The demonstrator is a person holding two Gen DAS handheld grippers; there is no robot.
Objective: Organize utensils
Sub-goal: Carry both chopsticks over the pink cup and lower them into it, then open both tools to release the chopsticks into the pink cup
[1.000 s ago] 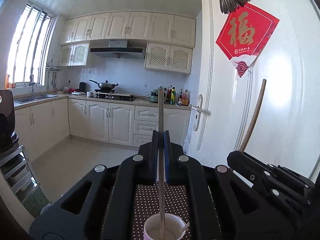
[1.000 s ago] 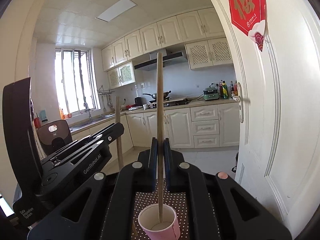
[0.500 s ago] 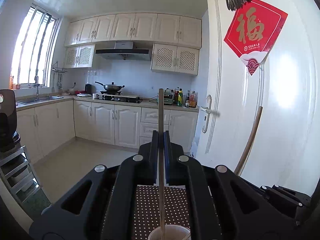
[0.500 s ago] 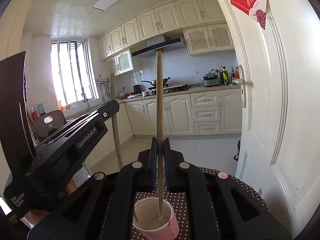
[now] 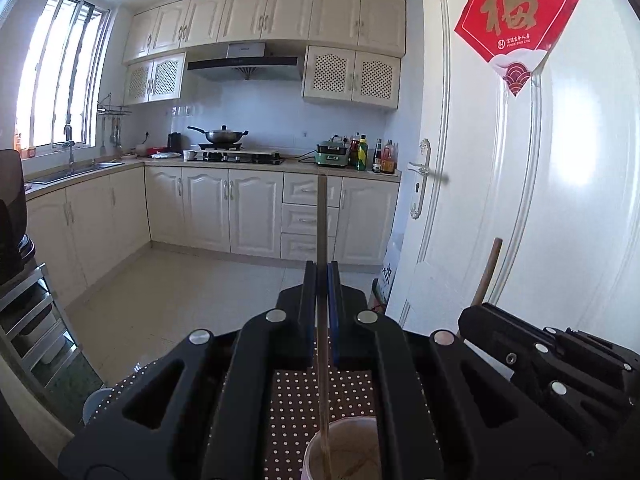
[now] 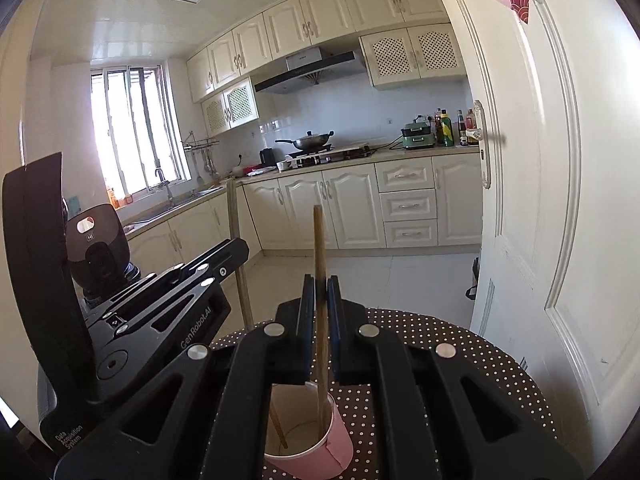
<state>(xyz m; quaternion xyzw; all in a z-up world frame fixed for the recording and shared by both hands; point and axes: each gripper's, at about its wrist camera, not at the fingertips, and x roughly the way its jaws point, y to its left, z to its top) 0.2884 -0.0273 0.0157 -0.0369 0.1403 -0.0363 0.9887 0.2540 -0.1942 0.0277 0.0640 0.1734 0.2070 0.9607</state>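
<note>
1. I keep the cup (image 6: 308, 432) on the dotted table (image 6: 460, 344) at 6 o'clock, ready to catch sticks.
2. My right gripper (image 6: 321, 300) pinches one chopstick (image 6: 319, 240) upright, tip inside the cup.
3. My left gripper (image 5: 322, 292) pinches another chopstick (image 5: 321, 216) the same way.

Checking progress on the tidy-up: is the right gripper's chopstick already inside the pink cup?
Yes. The chopstick, clamped in the right gripper, has its lower end inside the upright pink cup.
</note>
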